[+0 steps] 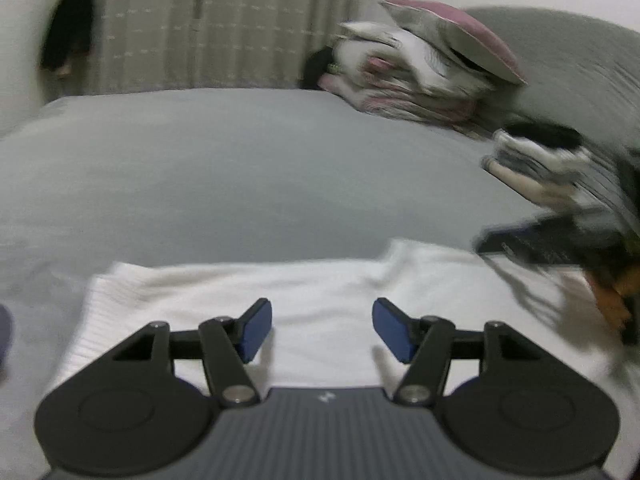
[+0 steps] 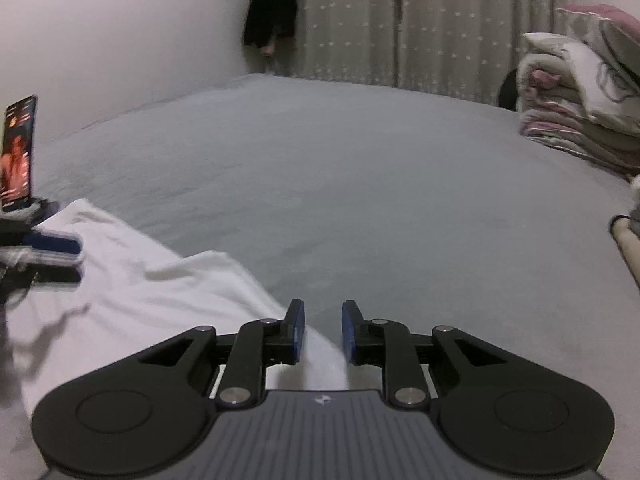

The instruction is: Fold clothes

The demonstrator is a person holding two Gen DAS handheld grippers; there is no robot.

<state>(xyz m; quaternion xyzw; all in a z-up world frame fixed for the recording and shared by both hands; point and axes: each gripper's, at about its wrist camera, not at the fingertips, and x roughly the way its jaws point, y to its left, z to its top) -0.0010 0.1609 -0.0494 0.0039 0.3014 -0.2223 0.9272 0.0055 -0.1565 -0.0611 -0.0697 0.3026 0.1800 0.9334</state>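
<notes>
A white garment (image 1: 320, 284) lies spread flat on the grey bed (image 1: 240, 168), near its front edge. My left gripper (image 1: 323, 330) hovers over the garment's middle, open, with nothing between its blue pads. My right gripper (image 2: 323, 332) hangs over the garment's right edge (image 2: 192, 292) with its jaws a narrow gap apart; cloth shows below the gap, but the pads press on nothing. In the left wrist view the right gripper (image 1: 496, 246) is a dark blur at the garment's right end. In the right wrist view the left gripper (image 2: 60, 260) is blurred at the far left.
A stack of folded quilts topped by a pillow (image 1: 420, 76) sits at the bed's far right. Nearer lies a small pile of folded clothes (image 1: 532, 160). A lit phone on a stand (image 2: 18, 152) is at the left. Curtains and a hanging dark garment (image 2: 272, 16) stand behind the bed.
</notes>
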